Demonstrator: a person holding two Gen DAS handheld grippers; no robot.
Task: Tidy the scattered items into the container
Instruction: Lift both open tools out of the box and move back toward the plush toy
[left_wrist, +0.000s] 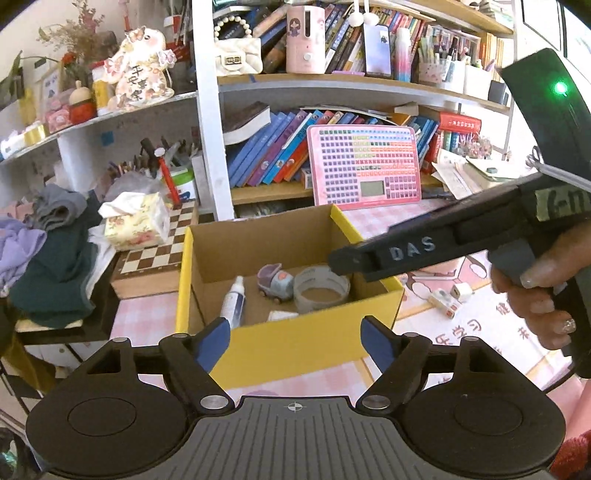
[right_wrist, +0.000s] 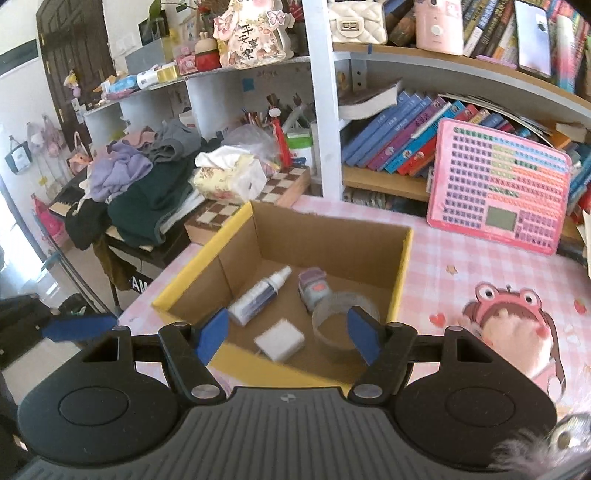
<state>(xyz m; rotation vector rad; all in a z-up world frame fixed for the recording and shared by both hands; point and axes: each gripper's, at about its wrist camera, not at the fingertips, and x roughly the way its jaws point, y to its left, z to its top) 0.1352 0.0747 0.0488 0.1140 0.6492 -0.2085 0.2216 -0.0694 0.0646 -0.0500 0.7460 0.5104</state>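
Container: open yellow-sided cardboard box (left_wrist: 288, 343) on the pink checked counter (right_wrist: 461, 258), directly ahead of and below both tools.

Contents: white spray bottle (right_wrist: 258, 301), long axis slanting from the near left toward the far right; lilac toy car (right_wrist: 313, 288); clear tape ring (right_wrist: 341, 325); flat white square adapter (right_wrist: 280, 339).

Outstanding: small white plug blocks (left_wrist: 448, 298) lying on the counter just right of the box, on the right hand's (left_wrist: 535, 291) side, so nearer that arm, by my reckoning.

Left hand-held gripper (left_wrist: 295, 341): jaws wide, nothing between them.

Right hand-held gripper (right_wrist: 286, 338): jaws parted, likewise empty, above the box's near edge.
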